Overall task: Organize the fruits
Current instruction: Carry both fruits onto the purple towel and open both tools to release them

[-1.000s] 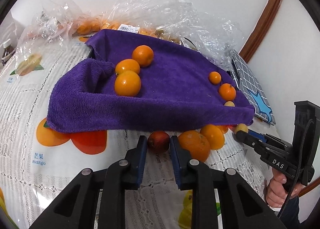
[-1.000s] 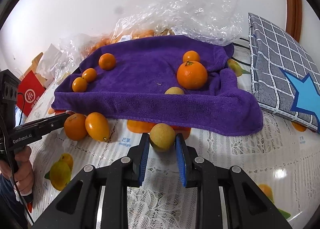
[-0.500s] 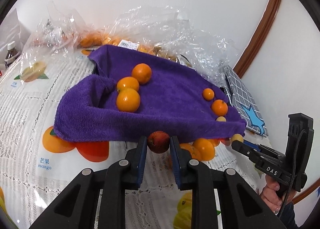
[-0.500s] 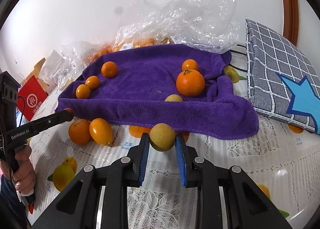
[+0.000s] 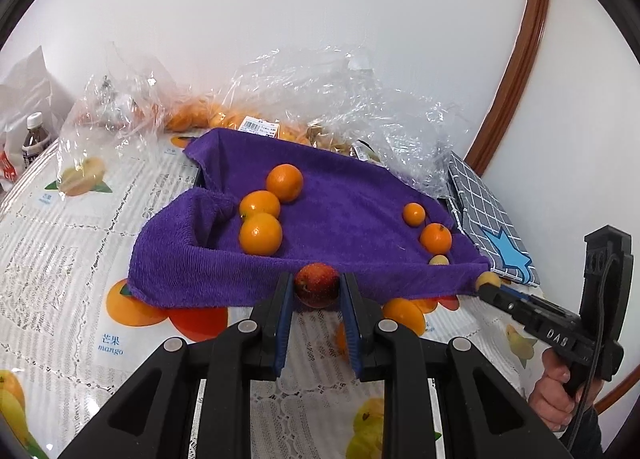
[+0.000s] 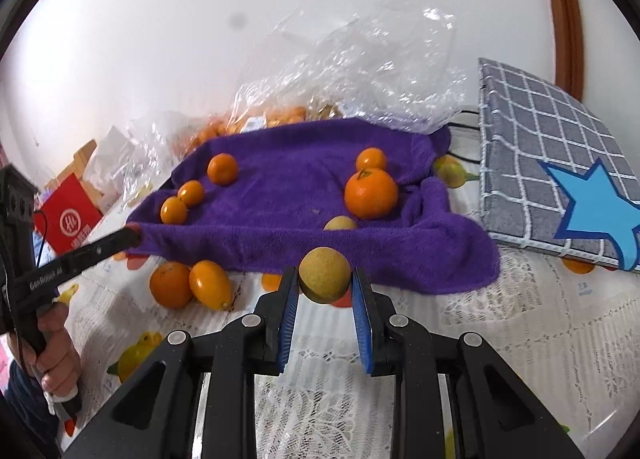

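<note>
A purple towel (image 5: 352, 219) lines a tray on the table and carries several oranges. My left gripper (image 5: 317, 286) is shut on a small red fruit (image 5: 317, 283), held above the tablecloth just before the towel's near edge. My right gripper (image 6: 325, 277) is shut on a round yellow-brown fruit (image 6: 325, 274), also lifted in front of the towel (image 6: 296, 199). In the left wrist view the right gripper (image 5: 489, 282) shows at the towel's right corner with its yellow fruit. Two oranges (image 6: 190, 287) lie on the cloth below the towel's front edge.
Crinkled clear plastic bags (image 5: 340, 99) with more oranges stand behind the towel against the wall. A grey checked cushion with a blue star (image 6: 560, 171) lies at the right. A bottle (image 5: 34, 137) and a red box (image 6: 68, 219) sit at the left.
Both grippers have risen with their fruits and tilted up, so the towel and table sit lower in each view. The left one's red fruit has left the tablecloth.
</note>
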### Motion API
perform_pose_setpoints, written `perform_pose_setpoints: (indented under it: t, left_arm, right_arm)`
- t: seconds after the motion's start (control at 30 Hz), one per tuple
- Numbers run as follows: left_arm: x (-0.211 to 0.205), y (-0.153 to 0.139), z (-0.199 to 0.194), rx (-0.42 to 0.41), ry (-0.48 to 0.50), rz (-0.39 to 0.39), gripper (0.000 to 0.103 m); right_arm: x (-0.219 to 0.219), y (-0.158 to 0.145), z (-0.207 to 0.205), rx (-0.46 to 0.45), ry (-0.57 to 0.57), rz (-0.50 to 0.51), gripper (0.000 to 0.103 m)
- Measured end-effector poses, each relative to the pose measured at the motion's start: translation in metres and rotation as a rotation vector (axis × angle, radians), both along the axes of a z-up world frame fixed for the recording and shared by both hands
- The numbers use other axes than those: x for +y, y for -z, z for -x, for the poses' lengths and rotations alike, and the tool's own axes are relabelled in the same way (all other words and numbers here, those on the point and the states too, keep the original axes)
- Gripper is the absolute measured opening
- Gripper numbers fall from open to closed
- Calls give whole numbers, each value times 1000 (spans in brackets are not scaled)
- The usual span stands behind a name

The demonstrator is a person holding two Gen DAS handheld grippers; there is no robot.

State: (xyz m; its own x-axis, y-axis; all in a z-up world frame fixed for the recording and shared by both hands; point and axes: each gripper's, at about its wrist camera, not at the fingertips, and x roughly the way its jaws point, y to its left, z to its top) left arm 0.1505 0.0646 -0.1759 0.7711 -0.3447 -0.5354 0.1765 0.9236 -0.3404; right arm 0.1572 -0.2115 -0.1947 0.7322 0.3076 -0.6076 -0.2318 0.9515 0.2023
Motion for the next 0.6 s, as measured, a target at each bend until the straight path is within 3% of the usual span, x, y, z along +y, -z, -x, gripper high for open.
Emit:
perform_pose_setpoints:
  t: [0.2,0.6]
  left_arm:
    - [4,-3,1,-8,-13,24,23]
    - [5,-4,1,-6,-37,24,23]
  right_arm:
    - [-16,-11,-6,-12,39,-58,27]
    - [-21,-34,-39,-57,58,19,27]
